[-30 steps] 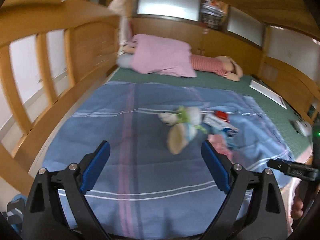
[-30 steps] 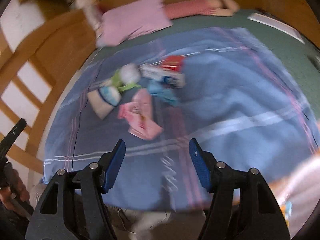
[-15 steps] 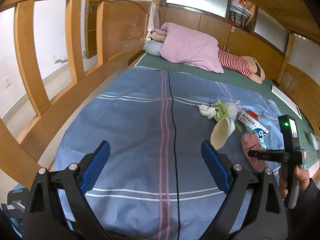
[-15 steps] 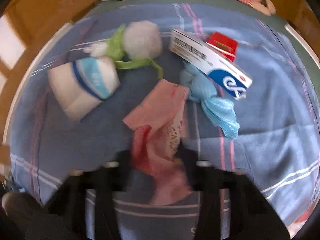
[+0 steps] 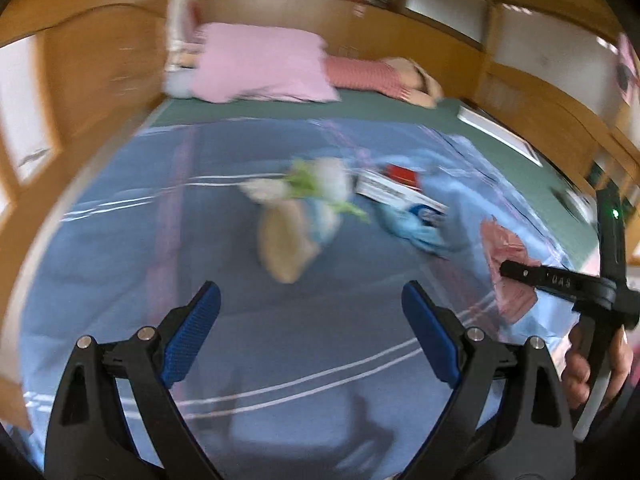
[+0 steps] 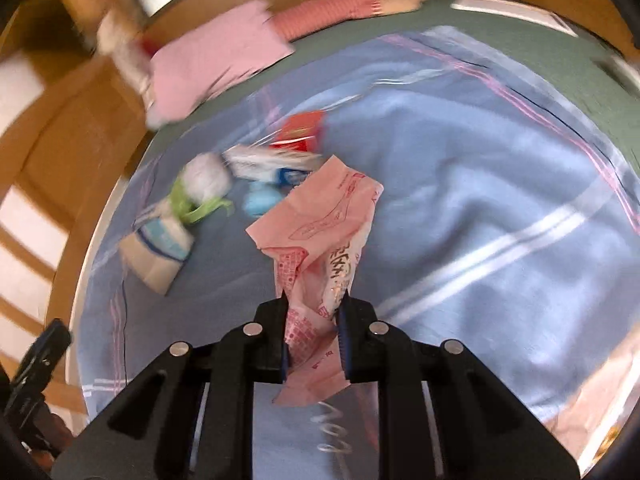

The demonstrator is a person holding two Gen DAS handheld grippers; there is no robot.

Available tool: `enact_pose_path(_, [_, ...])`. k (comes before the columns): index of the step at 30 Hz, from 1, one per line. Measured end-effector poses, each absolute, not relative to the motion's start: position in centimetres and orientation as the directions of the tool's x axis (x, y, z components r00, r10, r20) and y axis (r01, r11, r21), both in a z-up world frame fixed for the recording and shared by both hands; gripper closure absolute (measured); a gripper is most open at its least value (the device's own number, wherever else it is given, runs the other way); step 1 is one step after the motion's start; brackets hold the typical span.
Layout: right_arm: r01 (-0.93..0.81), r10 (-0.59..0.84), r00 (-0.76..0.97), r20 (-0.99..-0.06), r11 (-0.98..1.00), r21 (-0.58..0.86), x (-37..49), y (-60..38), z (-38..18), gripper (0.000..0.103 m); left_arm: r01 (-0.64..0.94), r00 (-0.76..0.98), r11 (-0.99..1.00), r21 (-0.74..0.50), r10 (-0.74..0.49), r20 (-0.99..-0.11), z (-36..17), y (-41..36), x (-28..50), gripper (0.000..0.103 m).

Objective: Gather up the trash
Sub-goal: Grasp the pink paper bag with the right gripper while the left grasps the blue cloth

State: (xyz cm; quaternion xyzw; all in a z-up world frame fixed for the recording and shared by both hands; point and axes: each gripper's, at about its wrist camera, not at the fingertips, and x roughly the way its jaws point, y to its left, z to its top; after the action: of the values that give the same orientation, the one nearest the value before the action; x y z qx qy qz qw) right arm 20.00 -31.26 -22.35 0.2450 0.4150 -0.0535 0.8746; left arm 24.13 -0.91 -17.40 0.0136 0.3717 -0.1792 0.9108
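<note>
The right hand-held gripper (image 6: pixel 314 320) has just been closing and now pinches the pink wrapper (image 6: pixel 320 236), its long axis running ahead toward the paper cup (image 6: pixel 158 248); the left hand-held gripper (image 5: pixel 310 320), jaws wide and empty, faces that cup nearer.

Blurred by motion: far pink pillow (image 5: pixel 264 66), paper cup (image 5: pixel 286 240), green-white wad (image 5: pixel 320 182). Pink wrapper (image 6: pixel 320 256) lower end hidden between jaws.

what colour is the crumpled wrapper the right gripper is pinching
Pink, with red print: the crumpled plastic wrapper in the right gripper shows best in the right wrist view.
</note>
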Motion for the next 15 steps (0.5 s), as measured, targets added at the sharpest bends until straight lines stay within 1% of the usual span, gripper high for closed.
enact_pose_path(2, [0.319, 0.128, 0.668, -0.733, 0.841, 0.437, 19.2, -32.8, -22.5, 0.083, 0.376, 0.632, 0.917, -0.130, -0.357, -0.688, -18.1, -3.3, 25.2, 0.011])
enact_pose_path(7, [0.312, 0.142, 0.685, -0.715, 0.829, 0.463, 18.6, -34.2, -22.4, 0.083, 0.421, 0.583, 0.892, -0.165, -0.405, -0.704, -20.5, -9.3, 29.2, 0.011])
enact_pose_path(15, [0.284, 0.201, 0.699, -0.686, 0.802, 0.525, 18.8, -35.1, -22.8, 0.083, 0.387, 0.555, 0.912, -0.134, -0.346, -0.757, -24.7, -16.3, 35.7, 0.012])
